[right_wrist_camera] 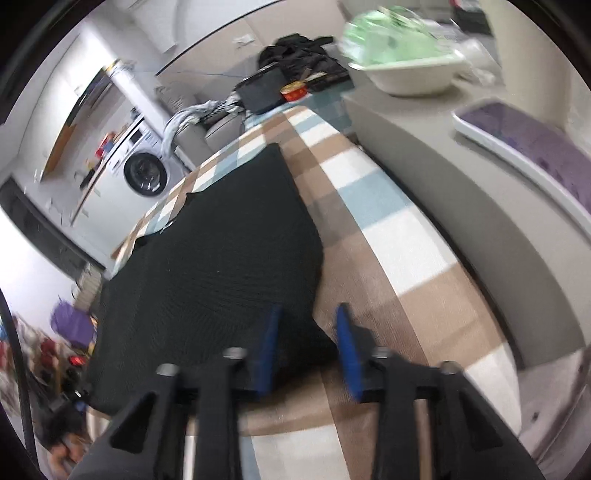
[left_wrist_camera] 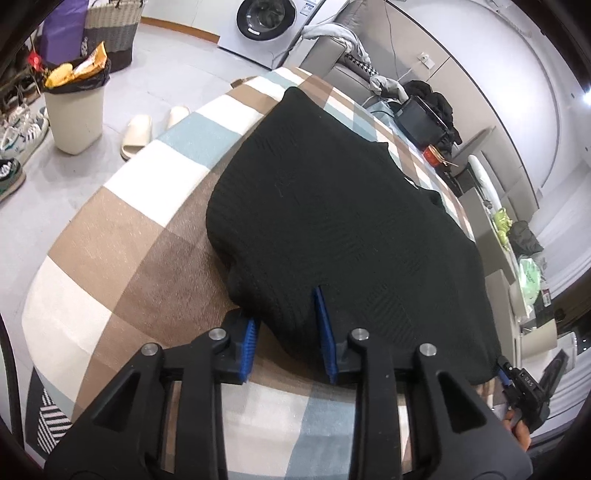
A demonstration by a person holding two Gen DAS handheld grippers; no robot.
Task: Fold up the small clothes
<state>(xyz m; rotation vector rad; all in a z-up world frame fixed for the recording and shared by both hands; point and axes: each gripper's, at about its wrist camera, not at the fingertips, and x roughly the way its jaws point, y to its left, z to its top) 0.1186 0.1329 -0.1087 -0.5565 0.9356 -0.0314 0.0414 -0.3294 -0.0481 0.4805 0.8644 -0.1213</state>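
Observation:
A black knitted garment [left_wrist_camera: 332, 203] lies flat and folded on a brown, white and blue checked rug [left_wrist_camera: 122, 236]. My left gripper [left_wrist_camera: 285, 306] stands open at the garment's near left corner. Its blue pads [left_wrist_camera: 327, 332] sit apart, with the cloth's edge lying loosely between them. In the right wrist view the same garment [right_wrist_camera: 221, 251] stretches away to the left. My right gripper [right_wrist_camera: 308, 308] is open at the near right corner; the cloth drapes against the left pad [right_wrist_camera: 267, 343] and bare rug [right_wrist_camera: 388, 266] shows by the right one. The right gripper [left_wrist_camera: 517, 384] also appears low right in the left wrist view.
Left of the rug are a lined waste bin [left_wrist_camera: 75, 110], pale slippers [left_wrist_camera: 138, 134] and shoes [left_wrist_camera: 18, 136]. A washing machine [left_wrist_camera: 266, 22] stands at the back. A grey sofa [right_wrist_camera: 443, 177] borders the rug on the right, with a white bowl [right_wrist_camera: 406, 74] on it.

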